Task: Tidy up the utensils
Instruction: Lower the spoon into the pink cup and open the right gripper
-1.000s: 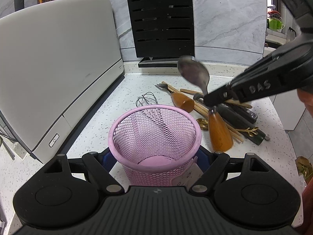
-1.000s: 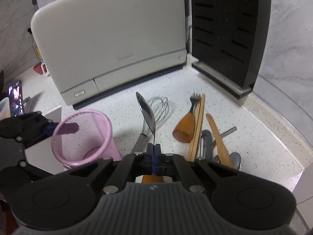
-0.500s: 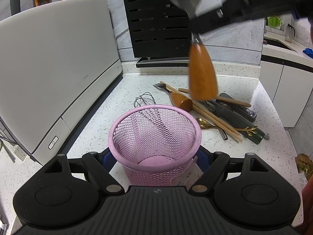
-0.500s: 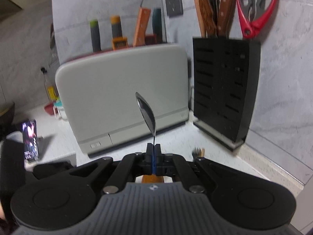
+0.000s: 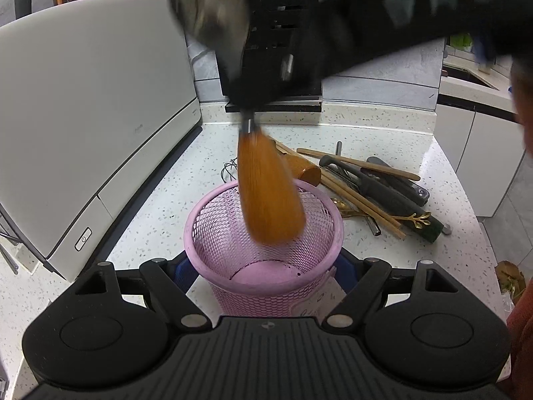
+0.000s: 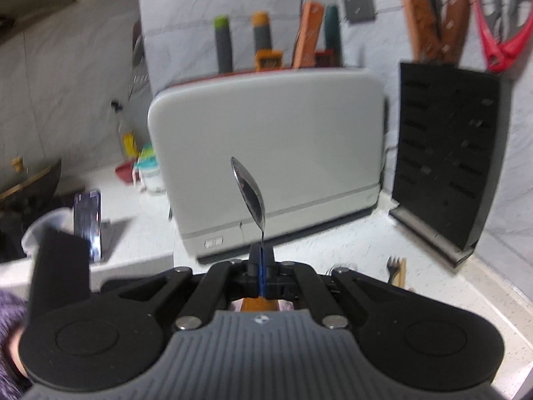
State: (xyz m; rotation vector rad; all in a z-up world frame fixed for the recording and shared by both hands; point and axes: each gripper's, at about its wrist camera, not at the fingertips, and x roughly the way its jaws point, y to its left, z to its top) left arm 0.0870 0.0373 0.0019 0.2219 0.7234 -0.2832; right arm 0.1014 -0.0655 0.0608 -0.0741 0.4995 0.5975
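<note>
A white speckled counter (image 5: 160, 206) runs back to a grey marble wall, with a big white appliance (image 5: 83, 116) on the left and a black slotted knife block (image 6: 443, 163) at the far end; red scissors (image 6: 499, 26) and wooden handles stick out of the block's top. To the right of the pink mesh cup (image 5: 263, 243) lies a loose heap of utensils (image 5: 369, 190): chopsticks, a wooden spoon, dark-handled tools, with a whisk just behind the cup. The left tongs (image 5: 263, 266) are clamped on the cup's sides near its base. The right tongs (image 6: 261, 263) are pressed together on the neck of a spoon (image 5: 269, 183), bowl up and orange handle down. A second ago the spoon hung over the heap at the right; now it has come across and its handle hangs over the cup's mouth, blurred. The cup has not moved.
</note>
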